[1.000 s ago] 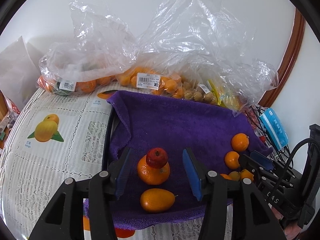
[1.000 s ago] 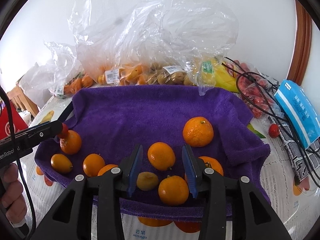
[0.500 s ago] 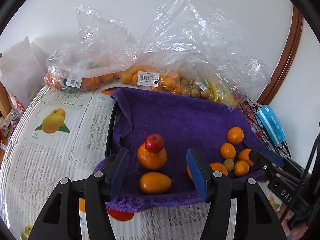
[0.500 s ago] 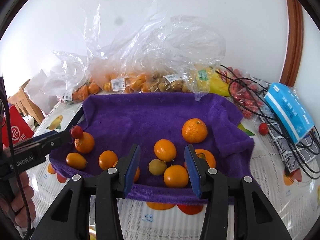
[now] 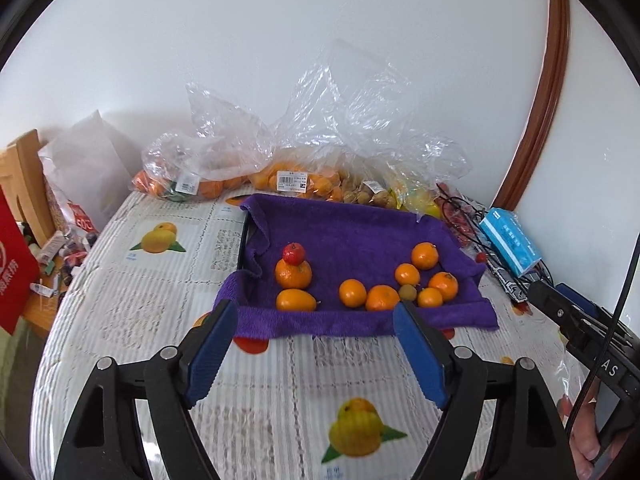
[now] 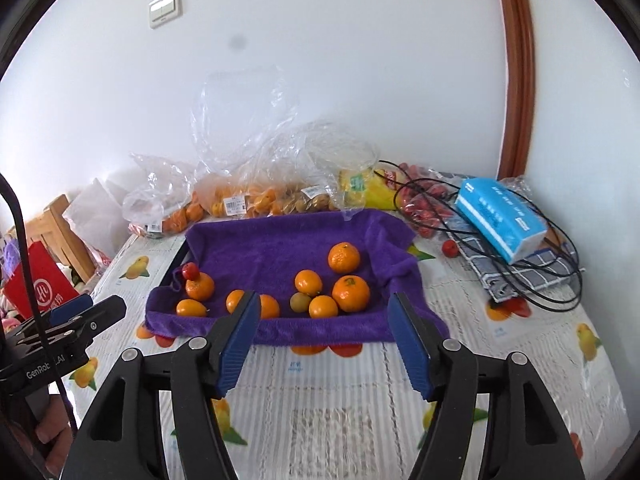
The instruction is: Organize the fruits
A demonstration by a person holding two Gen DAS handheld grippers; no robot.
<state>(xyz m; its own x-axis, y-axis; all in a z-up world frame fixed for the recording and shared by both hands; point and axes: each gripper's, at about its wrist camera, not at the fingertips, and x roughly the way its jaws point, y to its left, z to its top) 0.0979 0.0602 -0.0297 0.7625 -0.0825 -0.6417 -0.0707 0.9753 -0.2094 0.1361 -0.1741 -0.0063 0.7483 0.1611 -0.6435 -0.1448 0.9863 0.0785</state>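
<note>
Readable writing: "GenRob" on the body of the left tongs as seen from the right wrist view, and "AS" on the body of the right tongs as seen from the left wrist view; the barcode labels (image 5: 291, 181) on the plastic bags (image 5: 304, 136) and the print on the blue tissue pack (image 6: 500, 216) are too small to read.

Left tongs (image 5: 316, 356): jaws spread wide, having just been opening, nothing between the blue pads, hovering above the bare surface (image 5: 152, 304) short of its near edge. Right tongs (image 6: 324, 344): likewise released, jaws having just been opening, empty, apart from the fruit.

The fruit lies on a purple towel (image 5: 352, 232) toward the far edge of the surface. A small red fruit (image 5: 294, 253) rests on top of an orange (image 5: 293, 274), with an oval orange fruit (image 5: 295, 300) just in front; the remaining oranges (image 5: 424, 256) cluster at the towel's right half around a small greenish fruit (image 6: 300, 302).

Only the right wrist view shows the wall switch (image 6: 164, 8) and the black cables (image 6: 532, 276) lying over the tissue pack. The left wrist view alone shows a hand (image 5: 584, 436) gripping the right tongs.
</note>
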